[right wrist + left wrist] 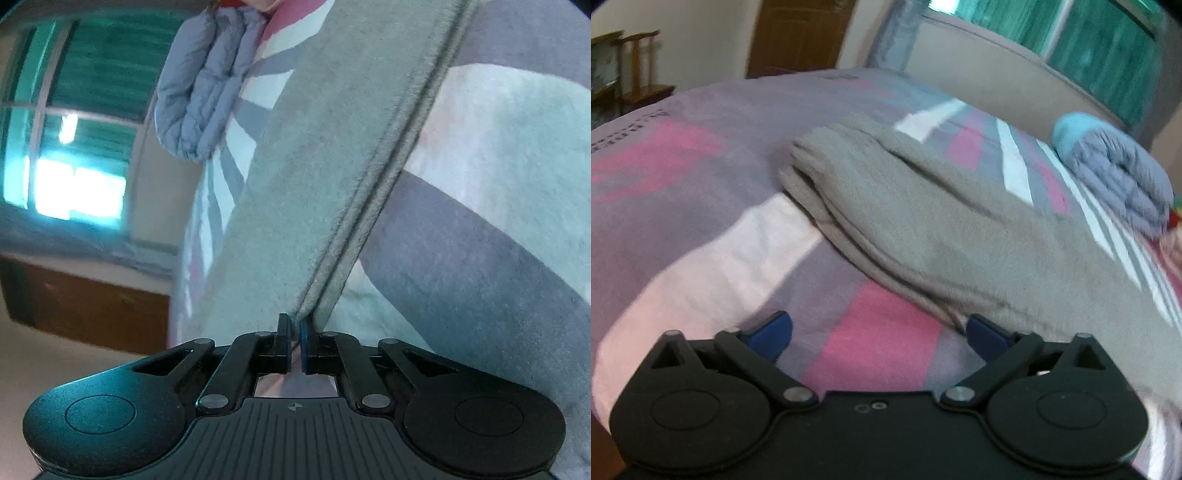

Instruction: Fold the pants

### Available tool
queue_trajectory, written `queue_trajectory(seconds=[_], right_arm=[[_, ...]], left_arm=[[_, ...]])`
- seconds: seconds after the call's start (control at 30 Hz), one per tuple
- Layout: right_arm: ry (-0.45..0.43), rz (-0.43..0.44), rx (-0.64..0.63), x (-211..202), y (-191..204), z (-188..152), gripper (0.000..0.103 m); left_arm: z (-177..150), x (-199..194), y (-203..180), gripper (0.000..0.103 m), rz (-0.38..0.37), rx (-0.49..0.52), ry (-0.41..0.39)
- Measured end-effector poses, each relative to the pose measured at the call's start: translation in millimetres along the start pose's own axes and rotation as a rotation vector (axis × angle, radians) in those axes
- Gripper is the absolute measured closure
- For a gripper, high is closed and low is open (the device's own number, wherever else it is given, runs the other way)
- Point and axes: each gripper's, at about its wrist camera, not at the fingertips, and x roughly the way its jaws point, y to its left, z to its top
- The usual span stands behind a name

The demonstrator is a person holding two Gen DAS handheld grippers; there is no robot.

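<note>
Right hand-held gripper [294, 341]: clenched on pants [295, 184] edge. Left hand-held gripper [879, 332]: released, beside pants on bed [701, 184]. Risk: thin pinch slips, fold skews.

home bedroom: bed w/ striped sheet [701, 155], folded duvet [1119, 177], curtained window [1108, 48].

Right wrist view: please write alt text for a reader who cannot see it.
The right gripper is shut on the edge of grey pants, which stretch away across a striped bedspread. A folded blue-grey quilt lies beyond the pants, with a window at the left.
</note>
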Motion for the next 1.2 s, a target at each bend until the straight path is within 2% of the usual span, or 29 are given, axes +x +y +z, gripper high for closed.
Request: queue_trajectory(seconds=[0.07,0.13,0.2,0.33,0.37,0.5,0.7,0.77,0.83,0.87,0.9,0.97,1.03,1.1,1.13,1.17,1.2], right_arm=[[0.056,-0.027,-0.035,-3.6,11.2,-0.5,0.098],[0.078,0.015,-0.171,-11.8,32.8,-6.6,0.097],[0.094,0.050,-0.319,-8.3,61.1,-11.7,0.097],[0.164,0.127,-0.581,41.6,129.5,-22.2,0.097],[0.181,0.136,-0.633,57.9,144.7,-25.3,0.097],[0.266,0.154,-0.812,136.8,197.2,-39.4,0.097],[0.339,0.170,-0.932,238.1,231.3,-48.0,0.096],[0.358,0.179,-0.975,261.7,234.4,-48.9,0.089],[0.350,0.174,-1.015,281.9,234.3,-48.9,0.051],[0.335,0.182,-1.034,288.0,234.0,-48.6,0.048],[0.336,0.202,-1.047,294.9,233.9,-47.4,0.048],[0.394,0.223,-1.053,312.0,232.5,-45.7,0.049],[0.434,0.229,-1.093,325.8,232.6,-49.1,0.061],[0.468,0.224,-1.140,337.6,232.8,-54.7,0.063],[0.501,0.236,-1.155,342.0,233.2,-57.4,0.075],[0.521,0.242,-1.172,344.7,233.7,-59.3,0.080],[0.529,0.248,-1.194,345.9,235.8,-62.0,0.095]], left_arm=[[9.0,-6.3,8.2,0.015,0.034,-0.038,-0.050],[21.6,-6.6,16.8,0.020,0.066,-0.074,-0.094],[34.5,-0.5,22.2,0.032,0.072,-0.110,-0.095],[59.9,18.6,24.1,0.046,0.112,-0.150,-0.083],[64.7,23.0,24.5,0.057,0.125,-0.160,-0.082],[75.3,39.6,22.4,0.058,0.168,-0.221,-0.090],[69.5,50.2,10.3,0.053,0.218,-0.289,-0.152],[65.4,52.1,6.9,0.052,0.247,-0.286,-0.171],[62.9,51.7,3.2,0.046,0.287,-0.275,-0.196],[61.4,49.8,2.1,0.046,0.302,-0.282,-0.211],[60.0,47.9,2.0,0.046,0.314,-0.297,-0.229],[56.8,46.0,-3.1,0.047,0.340,-0.299,-0.248],[56.4,47.5,-12.3,0.049,0.368,-0.245,-0.260],[58.2,50.9,-14.9,0.065,0.349,-0.210,-0.255],[59.1,51.2,-14.3,0.067,0.346,-0.209,-0.254],[59.8,51.3,-14.6,0.077,0.345,-0.197,-0.254],[60.6,50.8,-14.9,0.084,0.331,-0.181,-0.255]])
